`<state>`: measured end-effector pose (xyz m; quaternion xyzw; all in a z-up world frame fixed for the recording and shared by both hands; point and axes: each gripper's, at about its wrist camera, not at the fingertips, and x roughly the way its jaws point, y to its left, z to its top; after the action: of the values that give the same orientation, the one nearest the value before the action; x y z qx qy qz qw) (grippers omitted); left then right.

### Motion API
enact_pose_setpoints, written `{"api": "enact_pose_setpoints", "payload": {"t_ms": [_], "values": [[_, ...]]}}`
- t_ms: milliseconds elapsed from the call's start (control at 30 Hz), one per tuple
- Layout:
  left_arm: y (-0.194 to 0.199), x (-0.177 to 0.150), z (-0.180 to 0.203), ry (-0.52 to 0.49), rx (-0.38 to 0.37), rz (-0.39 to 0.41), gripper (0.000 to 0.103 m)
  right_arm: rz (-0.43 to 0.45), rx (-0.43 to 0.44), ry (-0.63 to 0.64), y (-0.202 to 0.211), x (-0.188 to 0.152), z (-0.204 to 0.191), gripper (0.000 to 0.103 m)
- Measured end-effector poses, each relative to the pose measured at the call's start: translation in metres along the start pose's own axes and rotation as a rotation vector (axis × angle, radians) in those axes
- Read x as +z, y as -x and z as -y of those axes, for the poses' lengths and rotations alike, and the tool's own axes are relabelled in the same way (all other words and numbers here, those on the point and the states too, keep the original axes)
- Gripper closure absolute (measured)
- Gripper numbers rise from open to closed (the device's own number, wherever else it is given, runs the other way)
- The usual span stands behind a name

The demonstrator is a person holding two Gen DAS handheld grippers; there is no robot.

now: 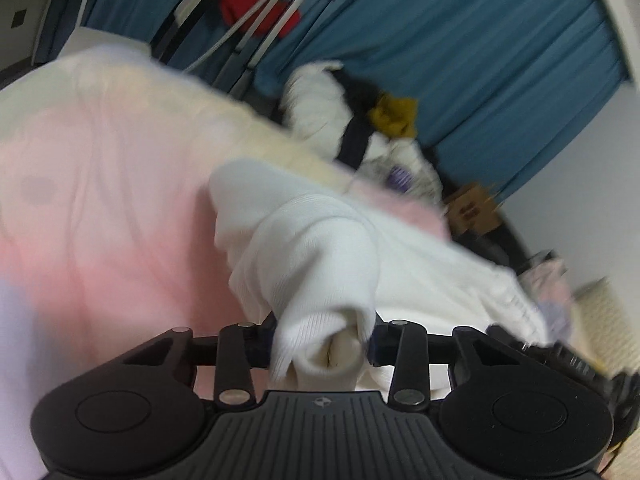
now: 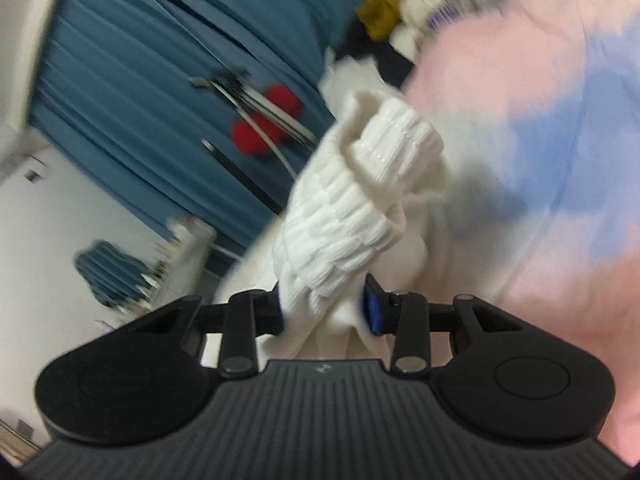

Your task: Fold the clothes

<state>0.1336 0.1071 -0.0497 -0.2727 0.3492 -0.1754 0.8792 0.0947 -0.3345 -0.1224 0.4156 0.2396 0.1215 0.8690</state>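
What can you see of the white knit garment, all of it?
The white knit garment looks like soft ribbed fabric, with a chunkier textured weave and a ribbed cuff in the right wrist view. It is bunched and unfolded, not flat. The left gripper and right gripper are each shut on a gathered part. Behind it lies a pink and blue bedcover. Both views are motion-blurred.

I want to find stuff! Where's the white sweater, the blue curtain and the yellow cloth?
white sweater [image 2: 340, 216], right wrist view, on its ribbed knit bunch.
blue curtain [image 1: 500, 40], left wrist view, on its pleated middle.
yellow cloth [image 1: 394, 114], left wrist view, on its crumpled middle.
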Motion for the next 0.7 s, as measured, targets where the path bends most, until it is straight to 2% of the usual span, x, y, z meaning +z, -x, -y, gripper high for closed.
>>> {"api": "enact_pose_setpoints", "payload": {"t_ms": [67, 200, 333, 500, 600, 667, 700], "values": [[0.006, 0.009, 0.023, -0.005, -0.046, 0.022, 0.062, 0.064, 0.043, -0.017, 0.023, 0.018, -0.001, 0.064], [-0.013, 0.023, 0.076, -0.053, -0.099, 0.038, 0.063, 0.178, 0.077, -0.024, 0.056, 0.055, 0.006, 0.065], [-0.062, 0.032, 0.13, -0.094, -0.155, 0.033, 0.064, 0.274, 0.068, -0.043, 0.088, 0.088, 0.035, 0.066], [-0.152, 0.031, 0.194, -0.149, -0.259, 0.009, 0.064, 0.437, 0.032, -0.042, 0.11, 0.121, 0.08, 0.066], [-0.206, 0.017, 0.218, -0.196, -0.299, 0.018, 0.064, 0.528, -0.045, 0.03, 0.112, 0.125, 0.104, 0.066], [-0.244, 0.007, 0.229, -0.223, -0.31, 0.027, 0.064, 0.536, -0.132, 0.067, 0.104, 0.124, 0.12, 0.066], [-0.262, 0.001, 0.233, -0.238, -0.313, 0.028, 0.064, 0.509, -0.166, 0.054, 0.1, 0.123, 0.131, 0.066]]}}
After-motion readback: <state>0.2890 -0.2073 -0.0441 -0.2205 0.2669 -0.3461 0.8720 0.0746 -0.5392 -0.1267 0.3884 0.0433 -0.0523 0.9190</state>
